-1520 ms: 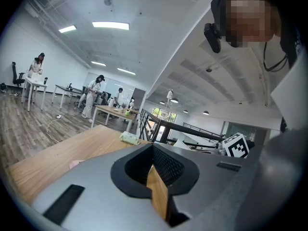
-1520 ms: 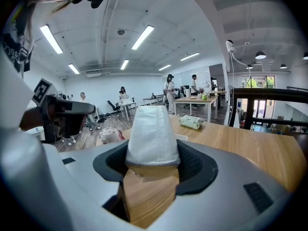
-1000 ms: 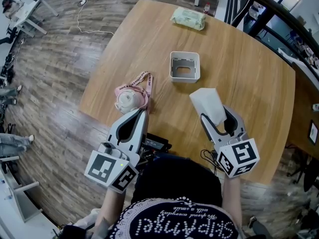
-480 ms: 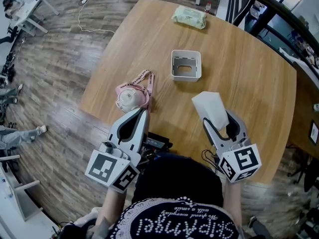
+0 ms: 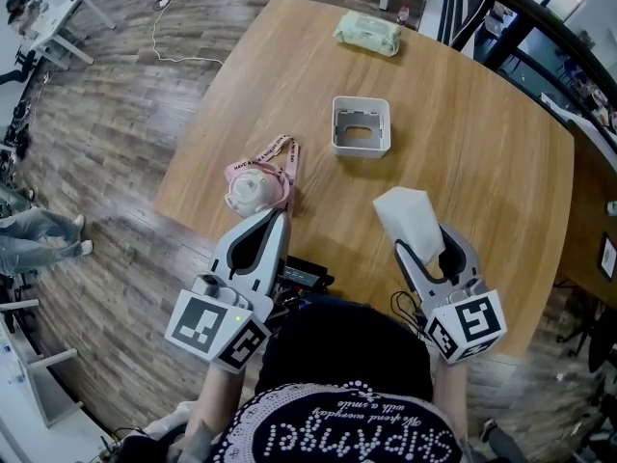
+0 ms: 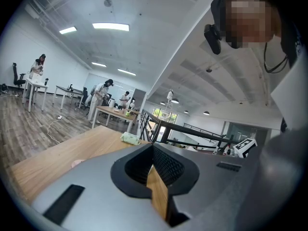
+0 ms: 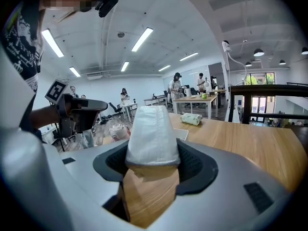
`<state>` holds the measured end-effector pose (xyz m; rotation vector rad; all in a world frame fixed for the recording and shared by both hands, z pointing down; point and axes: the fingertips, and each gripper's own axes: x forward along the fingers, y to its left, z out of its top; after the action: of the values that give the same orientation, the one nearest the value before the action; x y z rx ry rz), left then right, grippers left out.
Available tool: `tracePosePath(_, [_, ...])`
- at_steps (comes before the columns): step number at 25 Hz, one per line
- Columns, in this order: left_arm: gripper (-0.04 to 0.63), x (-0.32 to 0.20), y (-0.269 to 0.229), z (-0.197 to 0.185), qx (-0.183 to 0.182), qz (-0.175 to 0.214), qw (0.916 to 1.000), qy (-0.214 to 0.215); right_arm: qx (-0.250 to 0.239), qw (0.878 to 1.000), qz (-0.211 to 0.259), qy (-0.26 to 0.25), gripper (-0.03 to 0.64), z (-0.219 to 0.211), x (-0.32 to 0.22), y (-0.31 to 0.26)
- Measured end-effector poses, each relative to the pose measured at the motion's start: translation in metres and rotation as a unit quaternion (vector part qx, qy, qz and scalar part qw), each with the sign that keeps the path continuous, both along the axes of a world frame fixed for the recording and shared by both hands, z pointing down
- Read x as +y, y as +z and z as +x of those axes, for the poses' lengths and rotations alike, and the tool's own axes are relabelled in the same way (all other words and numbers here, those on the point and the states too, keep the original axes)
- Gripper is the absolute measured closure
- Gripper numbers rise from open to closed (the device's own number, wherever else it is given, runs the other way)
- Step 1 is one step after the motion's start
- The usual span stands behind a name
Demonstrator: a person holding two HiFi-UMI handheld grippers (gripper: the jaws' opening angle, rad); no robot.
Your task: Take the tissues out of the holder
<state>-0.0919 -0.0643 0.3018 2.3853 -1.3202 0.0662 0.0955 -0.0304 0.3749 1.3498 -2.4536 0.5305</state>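
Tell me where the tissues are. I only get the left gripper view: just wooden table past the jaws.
Observer: The white folded tissue stack is clamped between the jaws of the right gripper.
Operator: Holder empty then?
Observer: Yes. In the head view the white square plastic holder shows only its bare floor.
Operator: Stack clear of it?
Observer: Clear. The holder sits farther out on the wooden table, apart from the stack and slightly to its left.
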Motion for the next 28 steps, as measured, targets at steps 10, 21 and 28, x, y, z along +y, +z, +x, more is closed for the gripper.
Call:
tracePosePath(10, [0.591, 0.004, 0.000, -0.001, -0.001, -0.002, 1.0000, -0.004, -0.005, 1.000, 0.002, -0.014, 0.347, -0.001, 0.018, -0.001])
tracePosePath(21, [0.591, 0.007, -0.001, -0.002, -0.003, -0.001, 1.0000, -0.008, -0.010, 1.000, -0.002, -0.029, 0.347, -0.004, 0.034, 0.000])
tracePosePath(28, [0.591, 0.008, 0.001, -0.002, -0.004, -0.002, 0.9999, -0.010, -0.041, 0.999, -0.015, -0.021, 0.347, -0.004, 0.039, 0.005])
